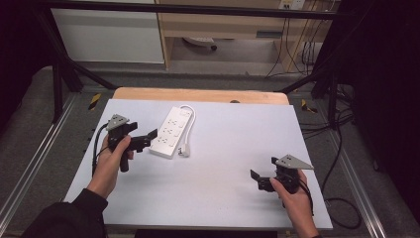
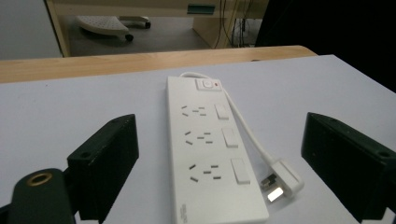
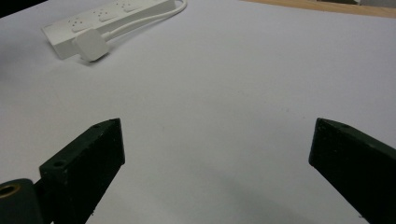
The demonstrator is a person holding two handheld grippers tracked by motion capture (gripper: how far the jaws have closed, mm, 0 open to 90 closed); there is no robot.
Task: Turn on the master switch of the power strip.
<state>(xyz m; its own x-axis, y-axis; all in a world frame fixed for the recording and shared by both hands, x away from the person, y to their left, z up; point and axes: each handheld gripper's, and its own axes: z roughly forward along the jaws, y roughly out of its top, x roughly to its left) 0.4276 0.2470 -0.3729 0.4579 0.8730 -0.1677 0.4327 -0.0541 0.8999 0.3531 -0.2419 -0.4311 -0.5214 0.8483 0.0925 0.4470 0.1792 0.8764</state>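
At the left of the high view, a hand [image 1: 110, 161] in a dark sleeve holds the left gripper [image 1: 148, 139], matte black with a grey three-cornered plate on top and a black cable looping down beside the wrist. Its jaws stand wide apart and hold nothing; they point right, toward the power strip [image 1: 171, 133], stopping just beside its near-left edge. Whether a jaw tip touches the strip cannot be told from above.

The power strip is a long, flat, white plastic bar lying on the pale sheet [image 1: 218, 163] that covers the table, on the far-left part of it. In the left gripper view it lies between the two blocky black jaws, with three rows of slotted sockets, a rocker switch beside each, and a master button with a small red mark at the far end. Its near end is cut off at the bottom of that view, and small print there is too blurred to read. A thin white cord [image 2: 243, 123] leaves the far end, curves back along the right side and ends in a white plug [image 2: 282, 179] lying on its side, metal pins showing.

Beyond the sheet, a strip of bare wooden table edge [image 1: 198, 94] shows.

At the near right, another hand grasps the right gripper [image 1: 257, 179], well apart from the strip, jaws spread wide over bare sheet and empty.
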